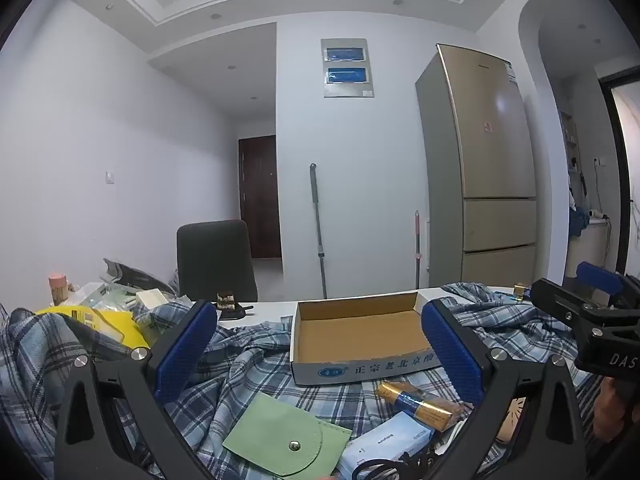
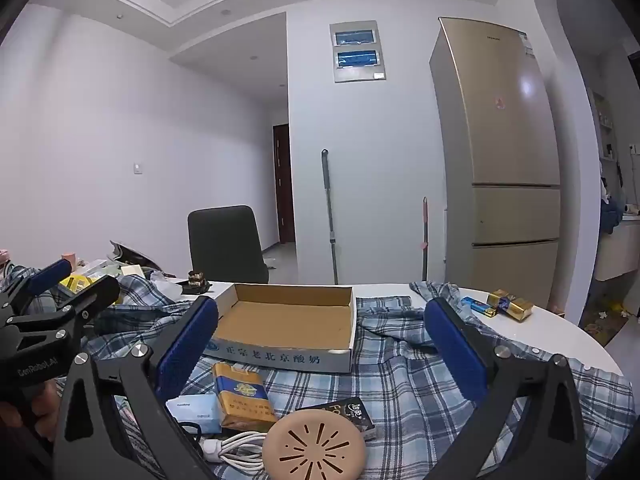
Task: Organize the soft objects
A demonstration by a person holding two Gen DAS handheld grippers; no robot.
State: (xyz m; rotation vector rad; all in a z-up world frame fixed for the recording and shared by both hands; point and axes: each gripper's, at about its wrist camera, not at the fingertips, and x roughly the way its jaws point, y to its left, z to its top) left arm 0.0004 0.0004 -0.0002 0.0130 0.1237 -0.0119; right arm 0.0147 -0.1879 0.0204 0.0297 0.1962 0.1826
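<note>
1. White table [image 2: 540, 332] is draped with a plaid shirt [image 2: 400, 384]; an empty cardboard box [image 2: 280, 354] is set on it.
2. Left gripper [image 1: 320, 356] and right gripper [image 2: 322, 348] are held wide apart, nothing between them.
3. Small clutter is best cleared before the shirt is gathered.

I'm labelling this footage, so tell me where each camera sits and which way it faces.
Left wrist: on the left tongs, looking forward over the cardboard box and green pouch; right tongs show at right.
Right wrist: on the right tongs, facing the same box and round beige disc; left tongs show at left.
Shared: box, plaid cloth, fridge.
</note>
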